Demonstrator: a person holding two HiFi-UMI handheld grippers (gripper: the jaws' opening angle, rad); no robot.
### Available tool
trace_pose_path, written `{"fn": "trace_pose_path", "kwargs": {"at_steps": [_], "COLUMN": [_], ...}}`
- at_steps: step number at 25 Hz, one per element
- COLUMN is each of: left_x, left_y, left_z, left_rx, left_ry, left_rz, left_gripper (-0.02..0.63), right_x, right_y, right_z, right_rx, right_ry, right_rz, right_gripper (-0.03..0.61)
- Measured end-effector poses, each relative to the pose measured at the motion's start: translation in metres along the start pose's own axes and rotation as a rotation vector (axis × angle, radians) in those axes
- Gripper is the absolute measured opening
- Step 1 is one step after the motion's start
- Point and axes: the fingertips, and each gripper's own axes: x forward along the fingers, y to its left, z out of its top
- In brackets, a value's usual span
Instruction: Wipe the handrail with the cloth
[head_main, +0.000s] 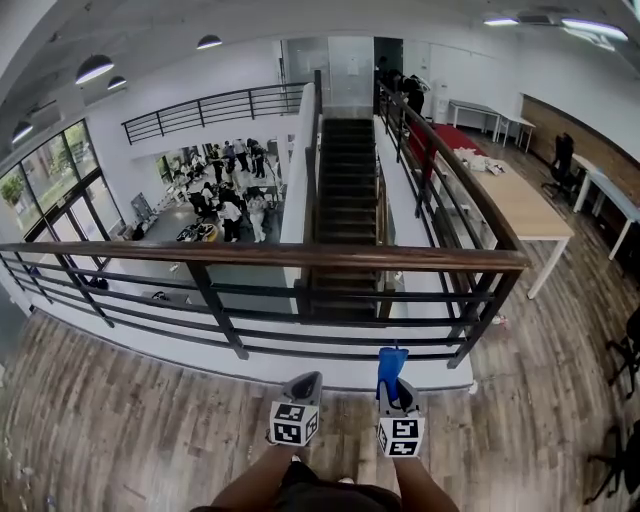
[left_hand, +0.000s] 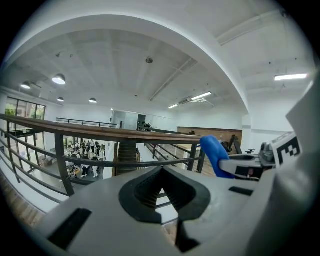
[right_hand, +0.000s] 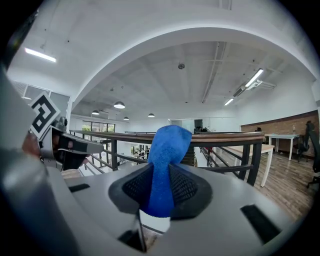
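A blue terry cloth (right_hand: 167, 150) is being clamped by the right tool (right_hand: 161, 175), its jaws shut on it, just short of the brown wooden handrail (head_main: 260, 256). The left tool (left_hand: 161, 172) is being held closed and empty beside it. A wood-plank floor (head_main: 120, 400) is being shown below the handrail, and a long pale desk (head_main: 525, 205) past its right corner.

The head view looks steeply down on the handrail (head_main: 260, 257), which both gripper views face from lower and nearer.
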Motion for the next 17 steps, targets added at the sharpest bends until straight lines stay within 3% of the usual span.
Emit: {"fn": "trace_pose_path", "kwargs": {"at_steps": [17], "left_x": [-0.009], "left_y": [0.031], "left_z": [-0.010], "left_rx": [-0.011], "left_ry": [-0.006], "left_rz": [-0.005], "left_gripper": [0.003], "right_x": [0.018], "right_y": [0.031], "right_z": [0.009], "right_rx": [-0.023], "right_ry": [-0.024], "right_rz": [-0.016], "right_gripper": [0.098]}}
